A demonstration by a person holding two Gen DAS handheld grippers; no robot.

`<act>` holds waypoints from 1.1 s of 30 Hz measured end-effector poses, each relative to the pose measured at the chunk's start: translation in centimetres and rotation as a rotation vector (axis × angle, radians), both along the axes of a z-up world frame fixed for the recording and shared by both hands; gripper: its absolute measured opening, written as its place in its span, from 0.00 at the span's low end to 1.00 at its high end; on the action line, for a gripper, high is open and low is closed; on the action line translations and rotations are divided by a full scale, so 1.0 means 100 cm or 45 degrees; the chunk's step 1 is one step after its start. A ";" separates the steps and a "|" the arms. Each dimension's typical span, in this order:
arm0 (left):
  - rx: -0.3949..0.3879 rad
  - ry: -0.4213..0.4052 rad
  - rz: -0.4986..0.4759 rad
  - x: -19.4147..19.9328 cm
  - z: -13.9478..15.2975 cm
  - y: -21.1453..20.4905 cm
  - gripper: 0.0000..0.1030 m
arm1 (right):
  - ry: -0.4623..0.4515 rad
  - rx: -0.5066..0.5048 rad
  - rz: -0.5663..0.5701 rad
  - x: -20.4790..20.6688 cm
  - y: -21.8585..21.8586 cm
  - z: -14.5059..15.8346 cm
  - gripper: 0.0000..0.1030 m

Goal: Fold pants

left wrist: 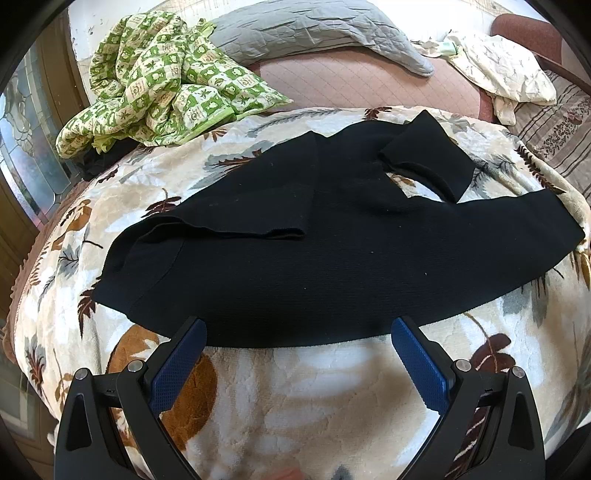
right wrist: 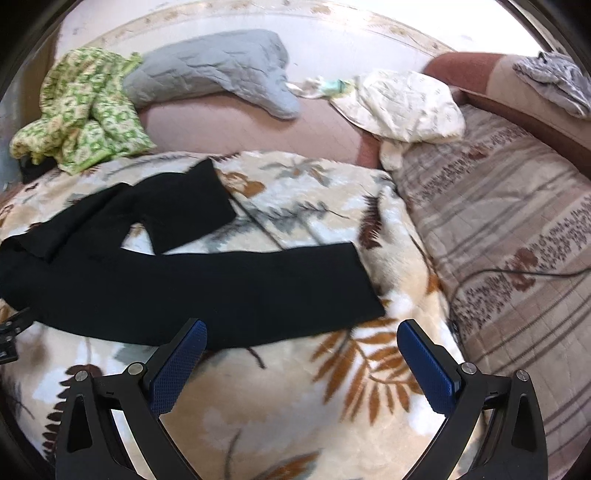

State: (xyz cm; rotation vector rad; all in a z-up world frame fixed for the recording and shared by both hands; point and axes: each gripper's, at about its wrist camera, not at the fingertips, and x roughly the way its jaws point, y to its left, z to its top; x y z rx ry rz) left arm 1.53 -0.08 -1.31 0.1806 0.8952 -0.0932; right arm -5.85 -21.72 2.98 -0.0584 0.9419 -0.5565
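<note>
Left wrist view: left gripper (left wrist: 299, 334) spread wide, empty, just short of near edge of pants (left wrist: 332, 266). Pants flat on blanket (left wrist: 295, 387), long axis crosswise, one leg doubled back at far right.

Right wrist view: right gripper (right wrist: 302, 334) likewise agape, empty; pants (right wrist: 221, 288) ahead-left, leg end nearest. No containers visible.

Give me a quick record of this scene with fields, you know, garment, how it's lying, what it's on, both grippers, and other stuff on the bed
garment: black pants
lay: spread flat, far leg bent back on itself, near leg straight
surface: leaf-print blanket
left gripper: open, empty, at the pants' near edge
right gripper: open, empty, near the straight leg's end
other: green patterned quilt, grey pillow, cream cloth
</note>
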 end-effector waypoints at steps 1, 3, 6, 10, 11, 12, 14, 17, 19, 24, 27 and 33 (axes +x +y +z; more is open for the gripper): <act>0.001 -0.001 -0.001 0.000 0.000 0.000 0.98 | 0.010 -0.013 -0.030 -0.001 -0.004 -0.001 1.00; 0.001 0.000 -0.001 0.000 0.000 0.000 0.98 | 0.021 -0.036 -0.073 -0.003 -0.010 -0.001 0.99; 0.003 0.000 -0.001 -0.001 0.000 -0.001 0.98 | 0.035 -0.060 -0.123 -0.006 -0.016 -0.002 1.00; 0.002 0.002 0.000 0.000 0.000 -0.001 0.98 | 0.039 -0.069 -0.133 -0.007 -0.018 -0.002 1.00; 0.003 0.002 0.000 0.000 0.000 -0.001 0.98 | 0.041 -0.072 -0.129 -0.007 -0.018 -0.002 1.00; 0.002 0.001 0.000 0.000 0.000 -0.001 0.98 | 0.043 -0.072 -0.125 -0.007 -0.017 -0.002 1.00; 0.000 0.001 0.000 0.000 0.000 -0.001 0.98 | 0.046 -0.071 -0.122 -0.006 -0.016 -0.002 1.00; 0.001 0.001 0.000 -0.001 0.001 -0.001 0.98 | 0.046 -0.065 -0.121 -0.006 -0.016 -0.002 1.00; 0.001 0.001 0.000 0.000 0.000 -0.001 0.98 | 0.043 -0.065 -0.121 -0.006 -0.016 -0.002 1.00; 0.001 0.000 0.000 0.000 0.000 -0.001 0.98 | 0.039 -0.061 -0.122 -0.006 -0.017 -0.002 1.00; -0.006 -0.005 0.003 0.000 0.001 0.000 0.98 | 0.038 -0.060 -0.121 -0.005 -0.017 -0.001 1.00; -0.259 -0.061 0.052 -0.002 0.025 0.032 0.98 | 0.026 -0.045 -0.125 -0.006 -0.017 0.000 1.00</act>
